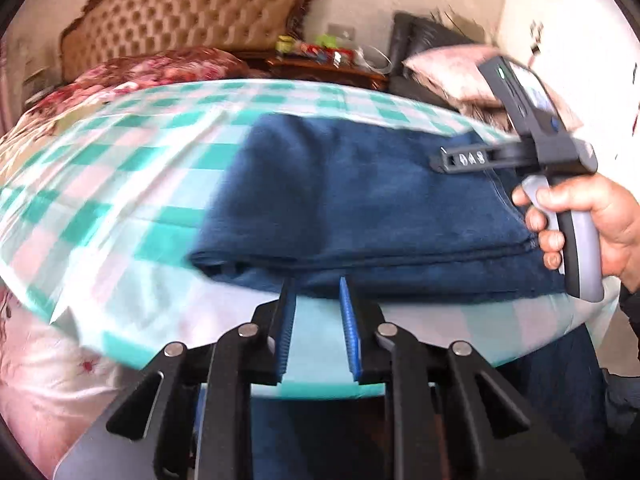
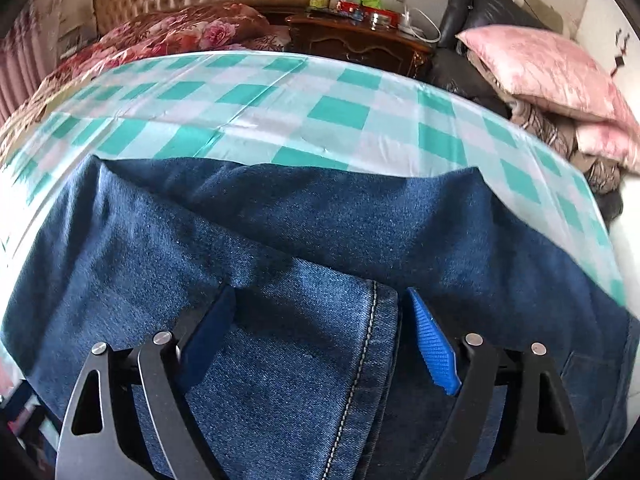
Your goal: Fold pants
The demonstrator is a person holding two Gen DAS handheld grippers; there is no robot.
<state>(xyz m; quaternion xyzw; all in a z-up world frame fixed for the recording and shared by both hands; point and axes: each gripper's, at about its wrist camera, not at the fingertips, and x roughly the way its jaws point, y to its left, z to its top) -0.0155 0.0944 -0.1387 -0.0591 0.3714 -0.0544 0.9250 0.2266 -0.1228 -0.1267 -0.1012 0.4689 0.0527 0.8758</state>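
Left hand-held gripper (image 1: 318, 284) sits at the bottom centre of its own view, its blue ribbed pads a narrow gap apart with nothing between them, the tips right at the near edge of the folded pants (image 1: 360, 200). Whether the tips touch the cloth I cannot tell; the frame is blurred.

Those dark blue denim pants lie on a teal-and-white checked cloth (image 1: 140, 160) spread over the tabletop, filling the middle and right of the left view and the whole lower half of the right view.

Right hand-held gripper (image 2: 320, 300) is spread wide, its pads either side of a folded edge with pale stitching, neither pad pressing on it. In the left view the same tool appears at the right edge, gripped by a person's hand (image 1: 592, 220); small pale marks on its black arm are too blurred to read.

Jars and tins on the wooden nightstand (image 2: 360, 44) carry labels, none legible.
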